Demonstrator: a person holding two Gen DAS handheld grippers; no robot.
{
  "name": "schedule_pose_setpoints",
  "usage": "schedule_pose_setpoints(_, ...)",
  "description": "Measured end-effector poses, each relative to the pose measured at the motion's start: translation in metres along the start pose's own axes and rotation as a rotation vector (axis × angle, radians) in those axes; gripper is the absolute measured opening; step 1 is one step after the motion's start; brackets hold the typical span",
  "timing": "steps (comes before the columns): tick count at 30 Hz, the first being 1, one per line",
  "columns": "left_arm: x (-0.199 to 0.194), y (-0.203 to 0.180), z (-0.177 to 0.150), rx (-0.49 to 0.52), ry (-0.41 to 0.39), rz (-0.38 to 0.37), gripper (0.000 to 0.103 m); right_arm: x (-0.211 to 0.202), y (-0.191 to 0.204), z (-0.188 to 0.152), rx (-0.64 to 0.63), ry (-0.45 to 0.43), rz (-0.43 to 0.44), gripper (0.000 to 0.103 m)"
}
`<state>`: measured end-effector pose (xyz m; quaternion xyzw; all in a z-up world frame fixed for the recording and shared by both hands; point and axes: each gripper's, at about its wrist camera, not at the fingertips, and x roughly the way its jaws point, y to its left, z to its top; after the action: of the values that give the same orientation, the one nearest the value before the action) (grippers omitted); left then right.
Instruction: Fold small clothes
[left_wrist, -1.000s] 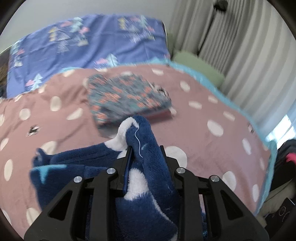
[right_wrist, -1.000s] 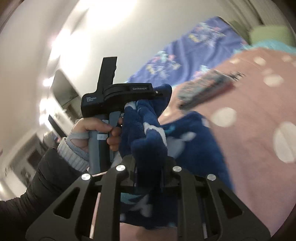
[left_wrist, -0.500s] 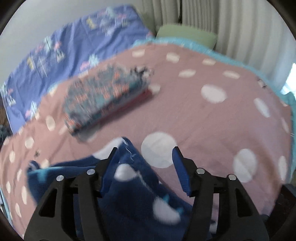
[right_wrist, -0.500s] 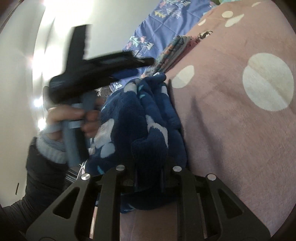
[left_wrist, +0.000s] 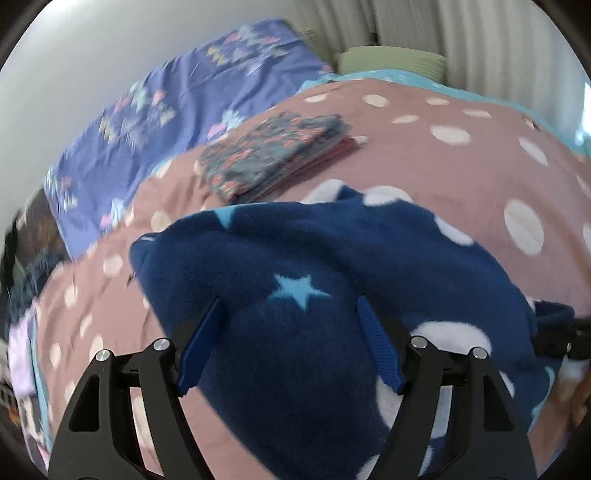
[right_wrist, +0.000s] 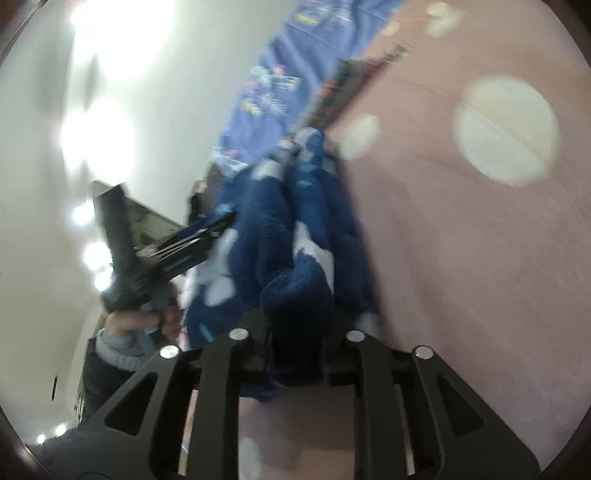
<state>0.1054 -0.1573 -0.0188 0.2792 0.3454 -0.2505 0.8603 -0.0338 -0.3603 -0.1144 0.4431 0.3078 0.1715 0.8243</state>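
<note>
While tilted down — left hand (right_wrist: 142, 321)

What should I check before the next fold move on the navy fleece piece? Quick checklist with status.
1. Left gripper let go: ok, jaws have just been opening, pads stand apart above the fleece.
2. Right gripper grip: ok, it pinches a bunch of the navy fleece garment.
3. Garment down on the dotted bedspread: ok, though bunched on the right gripper's side.
4. Fold edges aligned: cannot tell, pictures are blurred.
5. Folded patterned stack clear of the garment: ok in the left wrist view, it lies beyond it.
6. Grippers clear of each other: ok, apart in the right wrist view.
</note>
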Motion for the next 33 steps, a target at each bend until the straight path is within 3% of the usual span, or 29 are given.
schedule_pose_setpoints(2, 0.009, -0.013, 0.001, 0.017, 0.008, 0.008, 0.073, -0.004, -0.007, -0.001, 0.036, 0.007, -0.002, 0.021)
schedule_pose_setpoints(4, 0.017, -0.015, 0.003, 0.019, 0.029, 0.013, 0.073, -0.015, -0.002, 0.002, 0.018, -0.018, -0.033, 0.032)
schedule_pose_setpoints(7, 0.02, -0.015, 0.008, 0.034, 0.052, 0.007, 0.073, -0.044, 0.017, 0.009, -0.087, -0.136, -0.124, 0.033)
schedule_pose_setpoints(10, 0.022, -0.017, 0.008, 0.033, 0.045, 0.01, 0.073, -0.051, 0.039, 0.017, -0.184, -0.164, -0.07, 0.032)
schedule_pose_setpoints(14, 0.026, -0.023, 0.01, 0.031, 0.038, 0.021, 0.074, -0.017, 0.067, 0.016, -0.322, -0.097, -0.027, 0.03)
schedule_pose_setpoints(15, 0.026, -0.024, 0.011, 0.031, 0.033, 0.025, 0.074, -0.004, 0.066, 0.015, -0.335, -0.071, -0.066, 0.029)
schedule_pose_setpoints(16, 0.025, -0.023, 0.01, 0.023, 0.024, 0.026, 0.074, 0.008, 0.061, 0.008, -0.343, -0.049, -0.15, 0.021)
schedule_pose_setpoints(17, 0.024, -0.023, 0.009, 0.011, 0.014, 0.027, 0.075, 0.026, 0.05, 0.004, -0.355, -0.033, -0.245, 0.021)
schedule_pose_setpoints(22, -0.009, -0.022, 0.004, 0.01, -0.067, 0.065, 0.077, 0.032, 0.053, -0.006, -0.417, -0.047, -0.279, 0.022)
schedule_pose_setpoints(23, -0.029, -0.019, -0.002, -0.012, -0.115, 0.058, 0.078, 0.031, 0.053, -0.007, -0.43, -0.054, -0.286, 0.022)
schedule_pose_setpoints(25, -0.069, -0.016, -0.02, -0.057, -0.203, 0.055, 0.088, 0.037, 0.052, -0.006, -0.43, -0.054, -0.281, 0.022)
schedule_pose_setpoints(27, -0.095, -0.018, -0.039, -0.078, -0.233, 0.047, 0.092, 0.039, 0.045, -0.001, -0.406, -0.048, -0.255, 0.022)
schedule_pose_setpoints(33, -0.128, -0.061, -0.115, -0.035, -0.163, 0.073, 0.093, 0.025, 0.045, -0.004, -0.39, -0.045, -0.231, 0.023)
